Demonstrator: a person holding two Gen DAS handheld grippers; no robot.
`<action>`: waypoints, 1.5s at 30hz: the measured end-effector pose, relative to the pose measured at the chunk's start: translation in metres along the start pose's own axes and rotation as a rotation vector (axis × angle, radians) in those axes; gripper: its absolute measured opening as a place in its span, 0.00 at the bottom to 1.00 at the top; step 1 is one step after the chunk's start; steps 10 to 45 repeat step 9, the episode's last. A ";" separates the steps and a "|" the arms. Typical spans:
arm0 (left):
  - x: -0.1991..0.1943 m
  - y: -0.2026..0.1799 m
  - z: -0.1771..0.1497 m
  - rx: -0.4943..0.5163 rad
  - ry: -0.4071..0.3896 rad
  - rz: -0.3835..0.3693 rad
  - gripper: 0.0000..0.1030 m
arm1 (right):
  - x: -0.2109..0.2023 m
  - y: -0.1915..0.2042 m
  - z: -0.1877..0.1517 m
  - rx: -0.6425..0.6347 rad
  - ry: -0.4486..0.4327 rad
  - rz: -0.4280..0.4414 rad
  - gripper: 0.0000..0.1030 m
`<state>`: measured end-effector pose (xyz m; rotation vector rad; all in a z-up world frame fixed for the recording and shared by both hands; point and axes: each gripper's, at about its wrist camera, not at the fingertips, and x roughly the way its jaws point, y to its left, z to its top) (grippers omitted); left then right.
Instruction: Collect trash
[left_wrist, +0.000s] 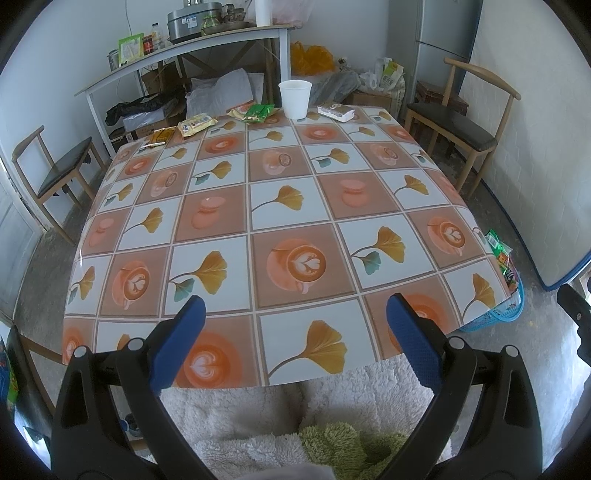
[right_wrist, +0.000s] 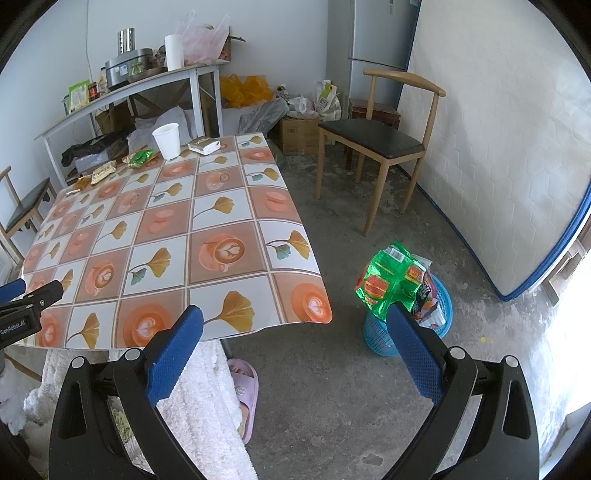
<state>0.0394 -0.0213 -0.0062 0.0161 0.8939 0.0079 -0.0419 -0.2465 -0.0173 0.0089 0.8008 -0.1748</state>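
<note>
Both the left gripper (left_wrist: 295, 310) and the right gripper (right_wrist: 295, 314) are hanging spread wide and empty. Wrappers (left_wrist: 255, 112) and a paper cup (left_wrist: 294, 99) are lying along the table's (left_wrist: 258, 206) far edge, while a green bag (right_wrist: 391, 280) is sticking out of the blue basket (right_wrist: 380, 334) on the floor beside the table.

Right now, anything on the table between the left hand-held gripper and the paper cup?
No. In the left wrist view, only bare tablecloth between left hand-held gripper and paper cup.

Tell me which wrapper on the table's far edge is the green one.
The green wrapper lies just left of the white paper cup. The wrappers further left are yellow and orange; the packet right of the cup is white.
</note>
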 end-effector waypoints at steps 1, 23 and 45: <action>0.000 -0.001 0.000 0.000 0.000 0.000 0.92 | 0.000 -0.001 0.000 0.001 -0.001 0.001 0.94; 0.000 -0.001 0.000 -0.003 0.007 -0.007 0.92 | 0.000 0.000 0.000 0.002 0.000 0.001 0.94; 0.000 -0.001 0.000 -0.003 0.007 -0.007 0.92 | 0.000 0.000 0.000 0.002 0.000 0.001 0.94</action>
